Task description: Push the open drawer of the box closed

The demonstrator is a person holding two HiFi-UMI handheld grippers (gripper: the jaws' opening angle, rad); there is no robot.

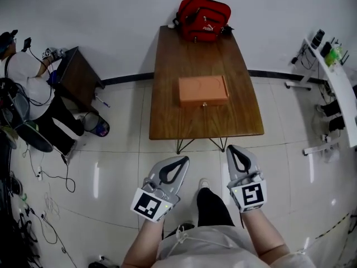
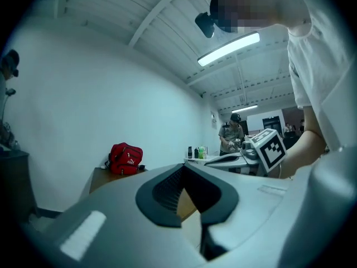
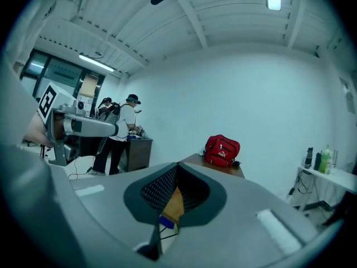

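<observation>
An orange-brown box [image 1: 203, 90] lies in the middle of the wooden table [image 1: 167, 119]. Its front face, with a small knob [image 1: 204, 103], is turned toward me; how far the drawer stands out is too small to tell. My left gripper [image 1: 184, 159] and right gripper [image 1: 231, 148] hang side by side over the floor, short of the table's near edge and well away from the box. Both are shut with nothing in them. In the left gripper view the left gripper [image 2: 183, 169] has its tips together, and so does the right gripper [image 3: 177, 166] in its own view.
A red bag [image 1: 203, 18] rests at the table's far end by the wall. A person [image 1: 28, 82] stands at a dark cabinet [image 1: 78, 77] on the left, with cables on the floor. A white shelf [image 1: 334, 82] lines the right side.
</observation>
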